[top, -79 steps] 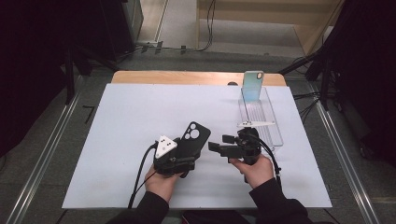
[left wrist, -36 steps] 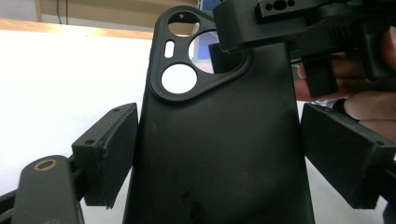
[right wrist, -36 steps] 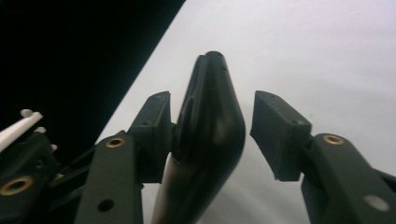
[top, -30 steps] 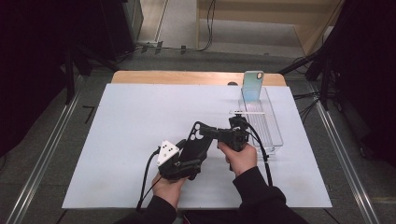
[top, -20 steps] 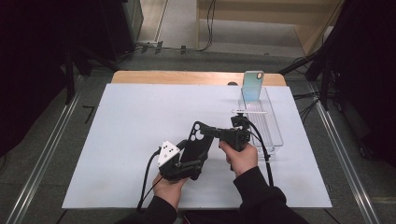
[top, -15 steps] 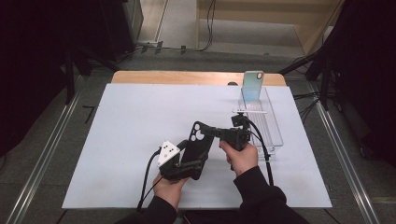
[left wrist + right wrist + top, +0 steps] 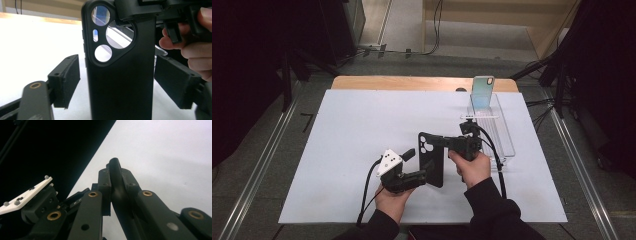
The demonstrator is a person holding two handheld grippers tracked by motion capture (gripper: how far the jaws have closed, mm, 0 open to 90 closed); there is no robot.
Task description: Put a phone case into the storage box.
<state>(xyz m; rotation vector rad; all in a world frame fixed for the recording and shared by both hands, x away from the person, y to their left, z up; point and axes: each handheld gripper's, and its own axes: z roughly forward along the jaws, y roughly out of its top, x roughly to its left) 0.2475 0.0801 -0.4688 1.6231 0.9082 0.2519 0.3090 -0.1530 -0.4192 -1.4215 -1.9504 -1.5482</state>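
High overhead view; two close tong-mounted views sharing the phone case (image 7: 120, 75).

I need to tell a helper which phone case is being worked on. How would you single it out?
On the white table mat, look near the front edge between the person's two hands. The black phone case stands there, with round camera cutouts at its top. The other case is pale and iridescent, propped in the clear tray.

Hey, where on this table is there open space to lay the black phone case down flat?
The white mat is bare across its whole left half and the far middle, from the wooden edge down to the hands. It is crowded at the right: the clear tray with a phone standing in it, and near the middle the two hand-held grippers around the case.
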